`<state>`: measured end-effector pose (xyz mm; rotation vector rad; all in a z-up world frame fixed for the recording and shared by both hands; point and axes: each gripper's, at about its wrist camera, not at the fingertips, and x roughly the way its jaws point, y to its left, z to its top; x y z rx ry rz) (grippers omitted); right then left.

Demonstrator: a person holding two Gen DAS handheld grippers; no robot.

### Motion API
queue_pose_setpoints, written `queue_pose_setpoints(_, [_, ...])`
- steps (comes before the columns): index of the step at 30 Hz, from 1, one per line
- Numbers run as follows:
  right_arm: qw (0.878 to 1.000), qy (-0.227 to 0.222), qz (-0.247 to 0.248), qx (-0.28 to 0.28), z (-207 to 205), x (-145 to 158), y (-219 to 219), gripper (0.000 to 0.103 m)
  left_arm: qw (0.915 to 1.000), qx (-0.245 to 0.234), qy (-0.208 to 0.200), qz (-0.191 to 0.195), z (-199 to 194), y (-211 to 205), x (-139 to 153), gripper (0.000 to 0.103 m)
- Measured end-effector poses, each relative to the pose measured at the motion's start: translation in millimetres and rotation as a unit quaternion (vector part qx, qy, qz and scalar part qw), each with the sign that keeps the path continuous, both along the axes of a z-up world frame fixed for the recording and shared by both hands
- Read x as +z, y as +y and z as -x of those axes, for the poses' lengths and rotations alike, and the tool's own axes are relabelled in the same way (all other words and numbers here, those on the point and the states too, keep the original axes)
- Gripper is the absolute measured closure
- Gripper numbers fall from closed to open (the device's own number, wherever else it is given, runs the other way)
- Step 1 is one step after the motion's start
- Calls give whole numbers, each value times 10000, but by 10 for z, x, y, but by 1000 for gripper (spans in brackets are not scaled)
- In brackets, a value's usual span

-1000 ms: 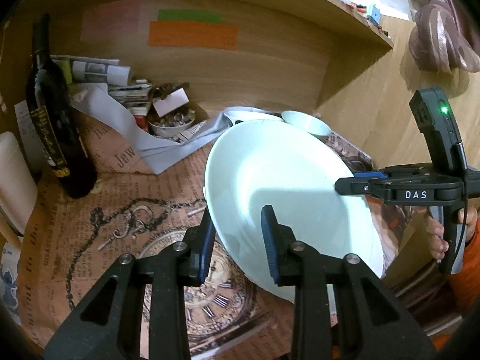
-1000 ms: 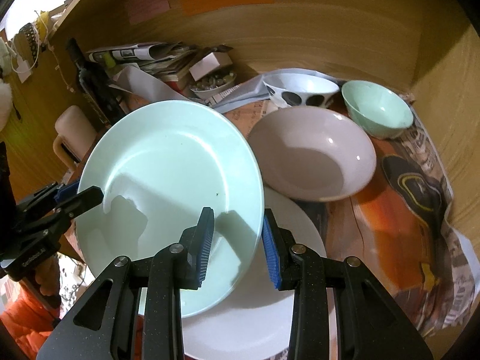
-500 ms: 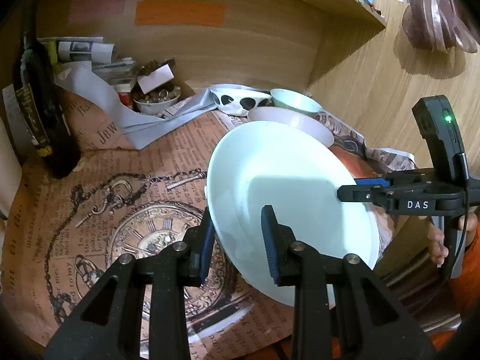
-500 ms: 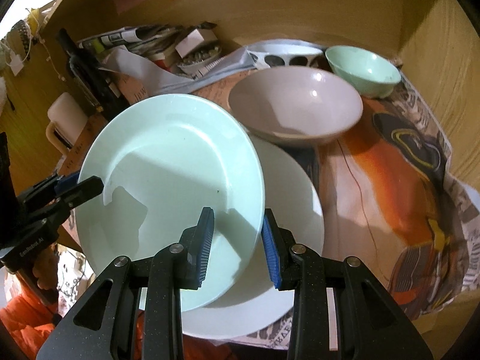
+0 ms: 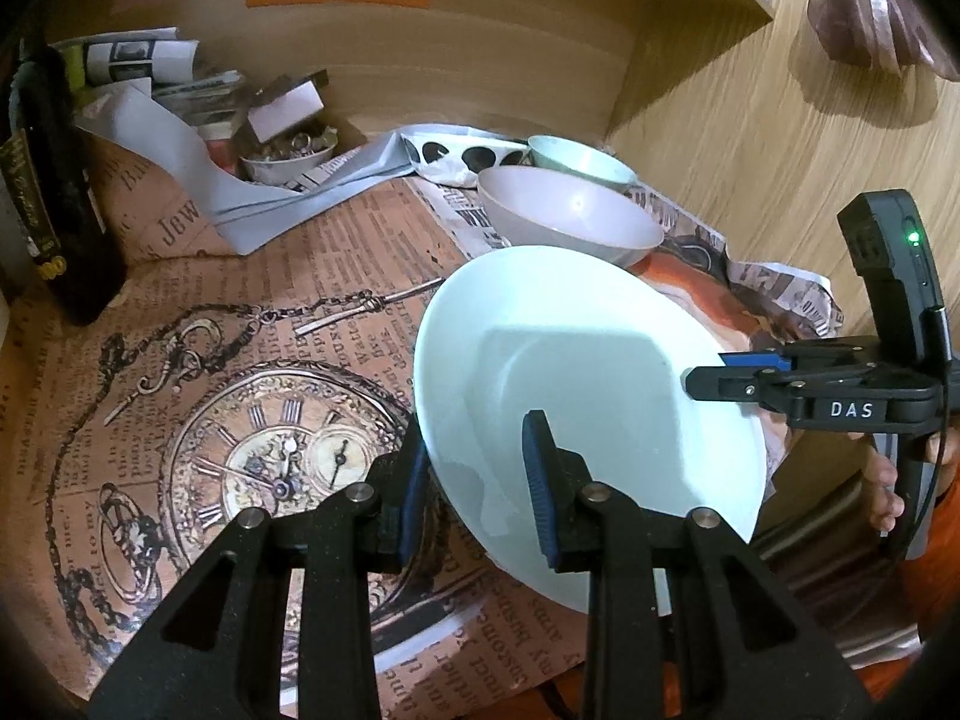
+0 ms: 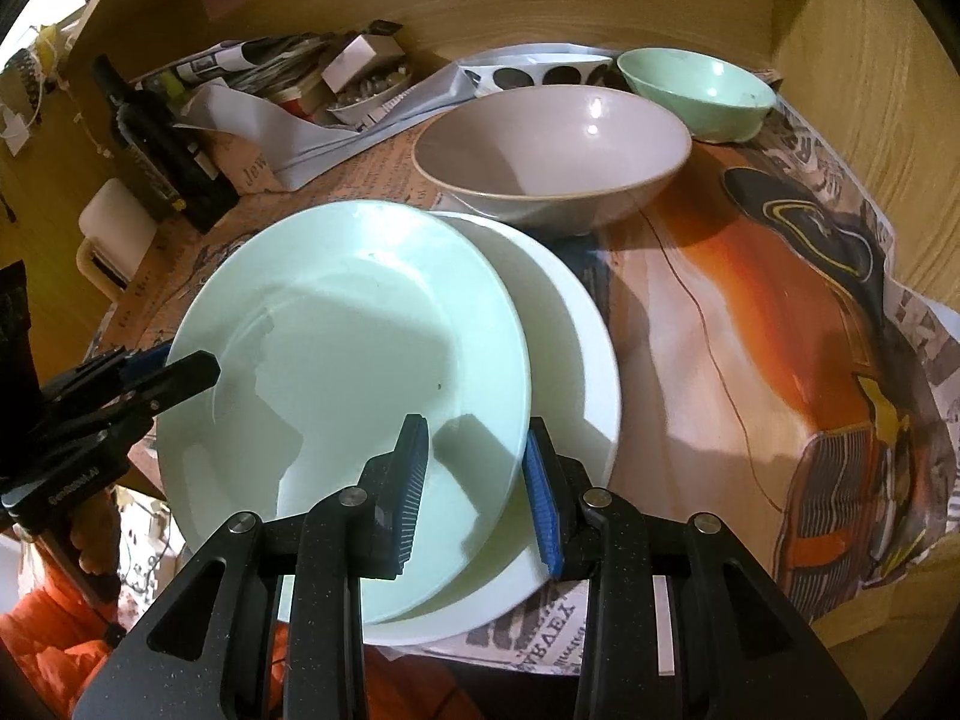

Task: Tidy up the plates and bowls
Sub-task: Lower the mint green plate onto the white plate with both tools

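A pale green plate (image 5: 588,396) (image 6: 348,396) is held between both grippers, a little above a white plate (image 6: 576,360) lying on the table. My left gripper (image 5: 474,480) is shut on the green plate's left rim. My right gripper (image 6: 474,480) is shut on its near right rim; it also shows at the right of the left wrist view (image 5: 720,369). Behind stand a large grey-pink bowl (image 6: 552,150) (image 5: 570,222), a small green bowl (image 6: 696,90) (image 5: 576,159) and a black-spotted white bowl (image 6: 534,75) (image 5: 462,156).
Printed newspaper (image 5: 240,360) covers the table. A dark wine bottle (image 5: 48,180) (image 6: 162,150) stands at the back left. Papers and a small dish of odds and ends (image 5: 288,156) clutter the back. Wooden walls (image 6: 870,90) close in behind and right.
Both grippers have lowered the green plate and moved it toward me, so it now hangs just over the white plate. The bowls behind have come into the left wrist view.
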<state>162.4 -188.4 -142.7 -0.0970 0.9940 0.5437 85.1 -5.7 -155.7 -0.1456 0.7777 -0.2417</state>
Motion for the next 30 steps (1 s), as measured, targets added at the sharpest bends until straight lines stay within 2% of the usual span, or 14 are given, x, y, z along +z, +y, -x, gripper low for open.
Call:
queue_pose_setpoints(16, [9998, -105, -55, -142, 3, 5, -101, 74, 9995, -60, 148, -266, -208, -115, -125, 73])
queue_pose_setpoints(30, [9994, -153, -251, -180, 28, 2, -152, 76, 9993, -121, 249, -252, -267, -99, -135, 72])
